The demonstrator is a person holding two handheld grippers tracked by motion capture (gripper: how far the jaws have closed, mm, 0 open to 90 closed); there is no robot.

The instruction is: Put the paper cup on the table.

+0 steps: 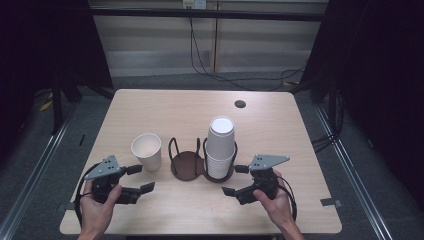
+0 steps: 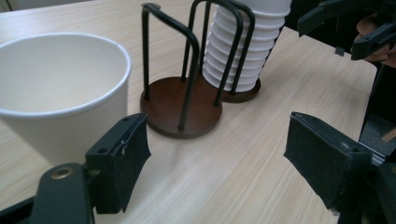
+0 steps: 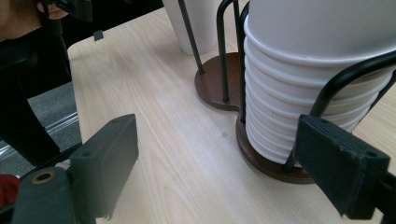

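**Gently does it: a lone paper cup beside the holder**

Right now the left gripper point(image 1: 143, 178) has its jaws well apart with nothing between them. It hovers low over the table point(image 1: 165, 107), just beside the single paper cup point(image 1: 147, 151). That cup stands upright and mouth up, to the left of the cup holder point(image 1: 185, 165) and apart from it. In the left gripper view the cup point(image 2: 63, 95) sits close by the left-hand jaw, and I cannot tell whether the two touch.

The right gripper point(image 1: 233, 179) is also spread wide and empty. It sits near the stack of cups point(image 1: 220, 147), which stands upside down inside the holder's right-hand wire loops. The left-hand base of the holder is bare.

A cup like this is probably very light and thin-walled. It would slide or tip at a nudge and buckle under a hard squeeze. The rolled rim is likely the stiffest part, so a grip across the wall just under the rim, or a pinch with one jaw inside and one outside, looks safest. Lower down the wall tapers, so the jaws could slip off it. The paper looks matt rather than slick, so light pressure should be enough.

The nested stack point(image 3: 299, 88) will be somewhat heavier, and its cups may cling together when one is pulled free.
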